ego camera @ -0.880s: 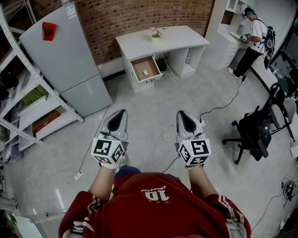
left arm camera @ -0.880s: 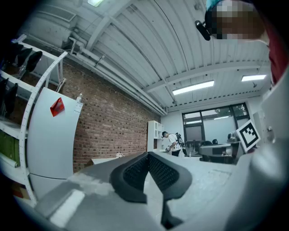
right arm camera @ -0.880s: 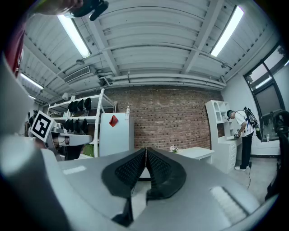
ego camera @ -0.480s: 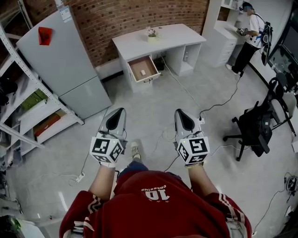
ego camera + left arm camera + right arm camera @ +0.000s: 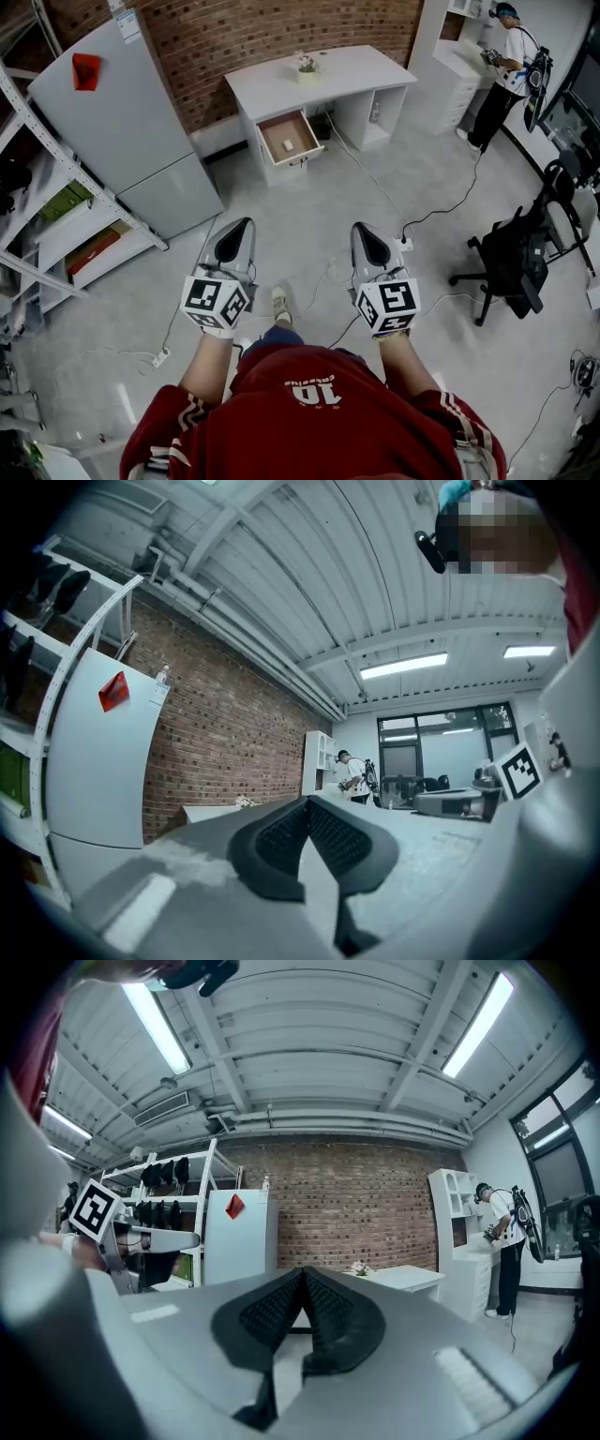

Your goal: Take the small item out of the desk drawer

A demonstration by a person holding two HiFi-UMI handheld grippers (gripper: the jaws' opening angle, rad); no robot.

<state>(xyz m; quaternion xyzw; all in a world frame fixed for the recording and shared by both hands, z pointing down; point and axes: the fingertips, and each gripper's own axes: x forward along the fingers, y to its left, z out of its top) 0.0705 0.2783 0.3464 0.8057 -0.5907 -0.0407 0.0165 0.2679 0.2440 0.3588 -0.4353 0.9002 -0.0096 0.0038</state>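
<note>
Ahead, a white desk (image 5: 352,70) stands against brick wall (image 5: 272,33), drawer (image 5: 300,129) open; left gripper (image 5: 236,231) and right gripper (image 5: 365,231) jaws pressed together, empty.

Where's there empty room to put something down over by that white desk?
The desk top is bare from the flower pot to its right-hand end. The open drawer holds only one small item. Cables cross the floor in front.

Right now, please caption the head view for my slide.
Left gripper and right gripper, both shut, face a white desk whose open drawer holds a small item.
</note>
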